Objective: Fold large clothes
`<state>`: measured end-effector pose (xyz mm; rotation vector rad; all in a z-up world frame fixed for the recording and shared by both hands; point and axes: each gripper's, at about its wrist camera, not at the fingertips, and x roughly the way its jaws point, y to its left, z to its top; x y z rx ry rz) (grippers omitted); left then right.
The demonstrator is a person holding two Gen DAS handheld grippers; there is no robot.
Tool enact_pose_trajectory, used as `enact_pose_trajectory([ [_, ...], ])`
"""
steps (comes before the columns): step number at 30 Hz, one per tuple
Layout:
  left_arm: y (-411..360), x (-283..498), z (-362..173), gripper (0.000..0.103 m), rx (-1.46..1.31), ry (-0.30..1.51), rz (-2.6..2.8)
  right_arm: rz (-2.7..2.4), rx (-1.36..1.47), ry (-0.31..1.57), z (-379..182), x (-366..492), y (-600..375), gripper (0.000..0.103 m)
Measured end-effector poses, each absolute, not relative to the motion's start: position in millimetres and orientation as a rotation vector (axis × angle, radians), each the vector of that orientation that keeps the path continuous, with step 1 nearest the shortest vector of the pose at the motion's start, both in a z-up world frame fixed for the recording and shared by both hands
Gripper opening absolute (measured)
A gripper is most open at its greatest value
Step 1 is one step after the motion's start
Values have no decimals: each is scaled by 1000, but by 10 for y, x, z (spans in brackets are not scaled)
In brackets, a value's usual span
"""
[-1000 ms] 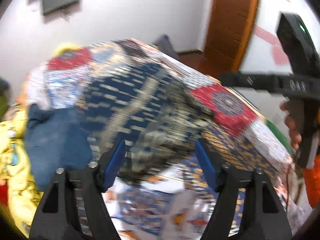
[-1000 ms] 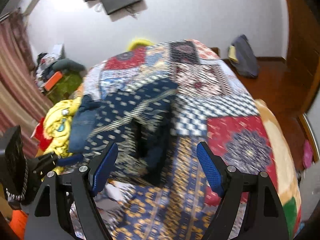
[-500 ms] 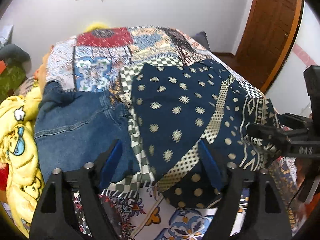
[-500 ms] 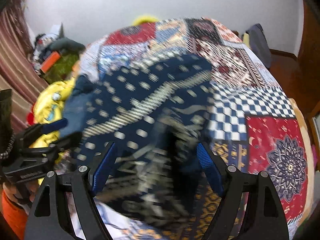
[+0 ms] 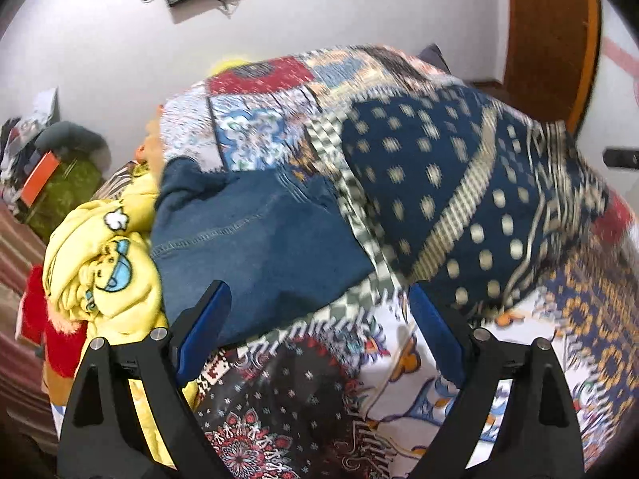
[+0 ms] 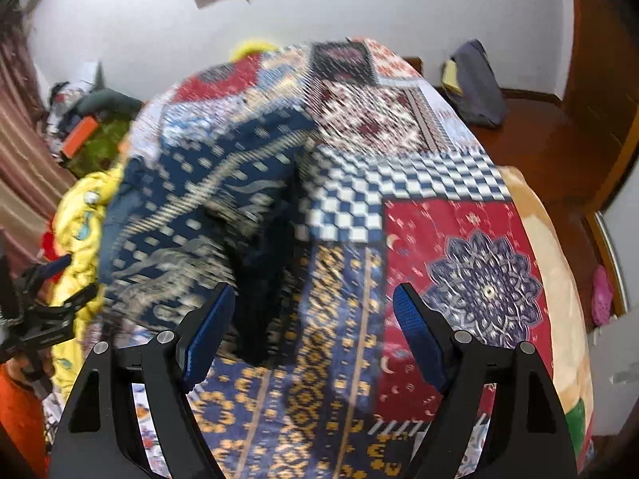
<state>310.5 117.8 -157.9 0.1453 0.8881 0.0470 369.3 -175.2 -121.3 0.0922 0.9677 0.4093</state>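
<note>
**Both grippers above the bed, neither gripping cloth**

The navy garment with cream dots and woven bands lies spread on the patchwork bedspread, its edge overlapping a blue denim garment beside a crumpled yellow printed garment. The left gripper is opening its jaws, with nothing pinched between them. The right gripper stands spread and empty, just beside the navy garment's dark folded edge.

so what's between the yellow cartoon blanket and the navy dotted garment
Folded blue denim jeans lie between the yellow blanket and navy garment, in the left wrist view.
</note>
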Motion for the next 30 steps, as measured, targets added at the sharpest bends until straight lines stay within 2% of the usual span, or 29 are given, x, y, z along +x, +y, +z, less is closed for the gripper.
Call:
enact_pose_trajectory([
  [5, 1260, 3261, -1304, 91, 6, 824, 4, 490, 138, 923, -1072, 3767, -1547, 81],
  [8, 1307, 3466, -1295, 92, -140, 845, -85, 528, 182, 945, -1153, 3874, -1429, 83],
  [15, 1329, 3973, -1872, 92, -462, 1034, -228, 544, 311, 1115, -1771, 4283, -1358, 83],
  [19, 1378, 4108, -2179, 95, -669, 1055, -315, 569, 386, 1220, -2134, 4478, -1424, 83],
  [21, 1390, 4178, -2314, 100, -735, 1059, -328, 604, 436, 1238, -2201, 4516, -1440, 83],
  [25, 1405, 4310, -2489, 101, -835, 1084, -376, 675, 499, 1254, -2280, 4615, -1372, 85],
  [30, 1371, 4377, -2547, 102, -873, 1087, -381, 720, 515, 1271, -2241, 4640, -1245, 83],
])
